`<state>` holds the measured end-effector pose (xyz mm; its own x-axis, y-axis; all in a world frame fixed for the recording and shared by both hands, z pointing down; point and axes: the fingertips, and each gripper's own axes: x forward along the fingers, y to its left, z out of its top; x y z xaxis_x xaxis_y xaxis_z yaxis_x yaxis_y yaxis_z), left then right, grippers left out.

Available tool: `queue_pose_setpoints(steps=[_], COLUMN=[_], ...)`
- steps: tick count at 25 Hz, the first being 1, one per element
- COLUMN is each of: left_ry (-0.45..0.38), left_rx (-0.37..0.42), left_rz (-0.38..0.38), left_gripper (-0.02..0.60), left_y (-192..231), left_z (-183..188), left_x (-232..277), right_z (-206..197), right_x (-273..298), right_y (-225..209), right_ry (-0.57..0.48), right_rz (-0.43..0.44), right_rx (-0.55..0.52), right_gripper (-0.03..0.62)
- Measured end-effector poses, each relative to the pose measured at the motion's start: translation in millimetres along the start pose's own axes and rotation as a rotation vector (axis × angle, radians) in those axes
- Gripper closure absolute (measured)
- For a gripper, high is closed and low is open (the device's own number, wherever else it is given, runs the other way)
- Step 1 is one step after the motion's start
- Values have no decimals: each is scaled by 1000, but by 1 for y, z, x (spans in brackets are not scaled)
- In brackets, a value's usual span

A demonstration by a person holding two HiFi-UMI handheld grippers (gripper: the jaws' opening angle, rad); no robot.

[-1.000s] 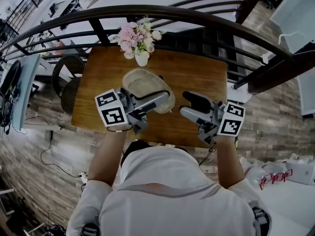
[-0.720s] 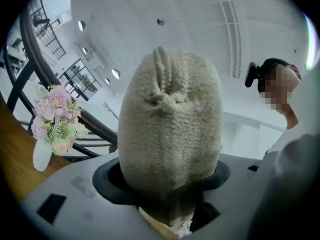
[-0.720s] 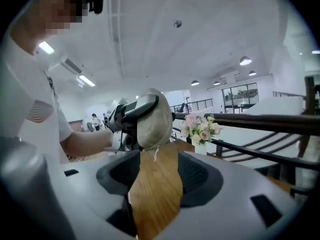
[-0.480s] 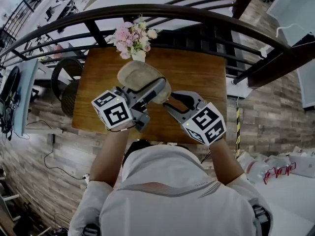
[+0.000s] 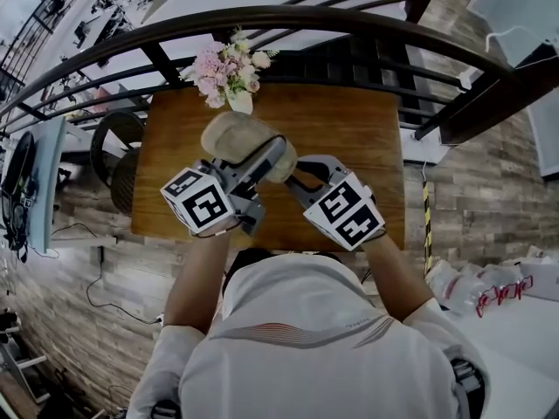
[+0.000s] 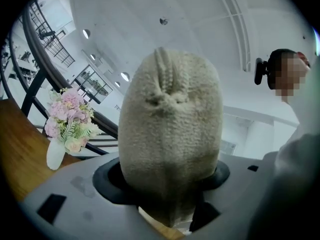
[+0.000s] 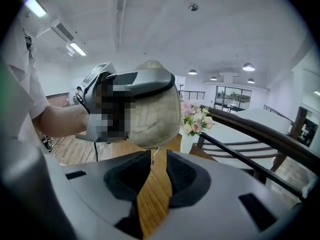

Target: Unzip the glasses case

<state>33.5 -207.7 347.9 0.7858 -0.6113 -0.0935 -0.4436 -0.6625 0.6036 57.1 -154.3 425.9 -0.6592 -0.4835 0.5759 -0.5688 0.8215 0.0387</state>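
flower vase (image 5: pixel 238 102) sited beyond glasses case (image 5: pixel 234 138) | case long axis directed toward vase | left gripper (image 5: pixel 276 157) clamped on case | right gripper (image 7: pixel 158 160) jaws closing, zip pull (image 7: pixel 153 153) between

- White short-sleeved shirt (image 5: pixel 306 321), thin orange-red stripes curving across its back.
- Grey left gripper (image 5: pixel 272 157) and grey right gripper (image 5: pixel 301 173), with black jaw pads; each carries a white cube with black square markers.

Office mezzanine: wooden table (image 5: pixel 349 120) beside curved railing (image 5: pixel 288 16), desks (image 5: pixel 79 24) below.
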Motion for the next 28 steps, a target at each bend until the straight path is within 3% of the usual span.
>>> queue_pose_setpoints(steps=[2,5,13,28], left_ry=[5,4,3,120], left_rx=[16,17,27,61], left_rz=[8,16,36,64], left_gripper=[272,272,273,290], left_y=[1,2,3,8], left_z=[0,0,-2,-27], left_x=[2,1,-2,-7], right_z=[1,2,-2,-16], right_x=[1,1,5,8], right_y=[-1,-4,-2,-17], right_ry=[5,6,7,70], right_rz=[-17,-52,-38,-188], right_rx=[-15,-28,-34,-336], right_gripper=[454,522,542,546])
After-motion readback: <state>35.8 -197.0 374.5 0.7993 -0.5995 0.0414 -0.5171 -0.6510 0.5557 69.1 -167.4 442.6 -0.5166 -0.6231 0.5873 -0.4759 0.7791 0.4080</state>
